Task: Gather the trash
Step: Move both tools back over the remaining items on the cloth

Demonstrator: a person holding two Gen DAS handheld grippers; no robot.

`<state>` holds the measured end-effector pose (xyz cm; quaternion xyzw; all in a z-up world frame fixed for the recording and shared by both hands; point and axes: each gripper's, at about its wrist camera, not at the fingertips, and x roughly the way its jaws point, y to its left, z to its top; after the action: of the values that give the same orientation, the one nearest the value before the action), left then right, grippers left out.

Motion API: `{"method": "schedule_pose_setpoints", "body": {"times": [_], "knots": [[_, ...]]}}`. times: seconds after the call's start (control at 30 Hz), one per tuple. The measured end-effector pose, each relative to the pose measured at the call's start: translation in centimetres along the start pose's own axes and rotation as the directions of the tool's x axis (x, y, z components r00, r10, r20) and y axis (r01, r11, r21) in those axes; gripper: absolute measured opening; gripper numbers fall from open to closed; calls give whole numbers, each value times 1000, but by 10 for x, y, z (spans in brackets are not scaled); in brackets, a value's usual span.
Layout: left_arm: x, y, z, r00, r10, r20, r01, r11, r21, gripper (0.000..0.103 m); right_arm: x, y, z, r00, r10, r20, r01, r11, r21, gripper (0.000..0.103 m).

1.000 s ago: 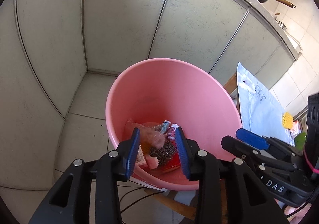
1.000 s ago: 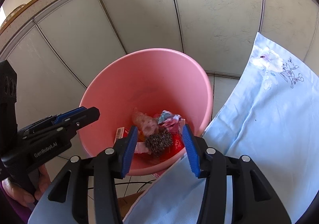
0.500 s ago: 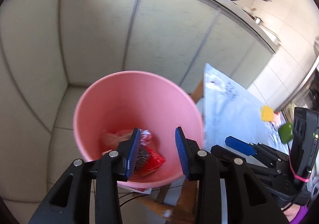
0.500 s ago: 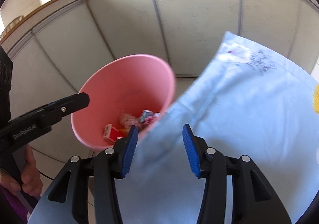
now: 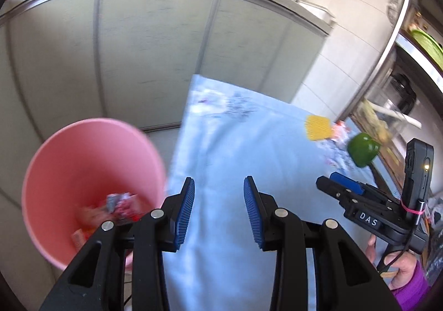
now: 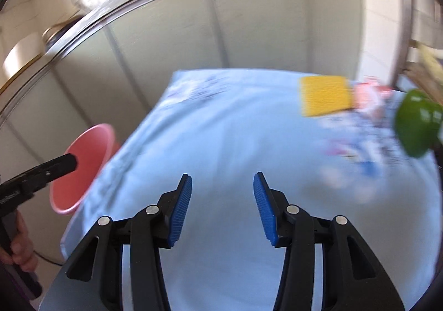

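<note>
I held both tongs wide and empty over the cloth-covered bench [image 6: 221,144], left tongs [image 5: 218,211] near its edge just beside the pink bin [image 5: 83,161], right tongs [image 6: 221,205] pointed across the cloth. The bin stood below the bench edge, presumably so scraps could be dropped straight in, and blurred wrappers [image 5: 119,205] lay at its bottom. Along the far side of the cloth lay a yellow sponge [image 6: 325,95], a crumpled pink wrapper [image 6: 368,95] touching it and a green pepper [image 6: 418,122] nearby; I judged the wrapper the likeliest next pick.
</note>
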<state>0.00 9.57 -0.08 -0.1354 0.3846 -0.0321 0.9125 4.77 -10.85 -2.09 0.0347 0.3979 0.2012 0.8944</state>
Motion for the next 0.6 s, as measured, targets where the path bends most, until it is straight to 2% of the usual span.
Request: {"method": "schedule_pose_setpoints", "body": {"times": [0.23, 0.47, 0.6], "knots": [[41, -58, 21, 995, -88, -37, 91, 993, 79, 38, -17, -74, 13, 984, -155, 88, 145, 983, 114, 48], [82, -90, 33, 991, -117, -71, 125, 985, 122, 38, -13, -114, 28, 971, -208, 114, 184, 965, 189, 48], [108, -101, 39, 988, -125, -94, 136, 984, 116, 38, -5, -123, 29, 968, -230, 104, 206, 958, 199, 48]]}}
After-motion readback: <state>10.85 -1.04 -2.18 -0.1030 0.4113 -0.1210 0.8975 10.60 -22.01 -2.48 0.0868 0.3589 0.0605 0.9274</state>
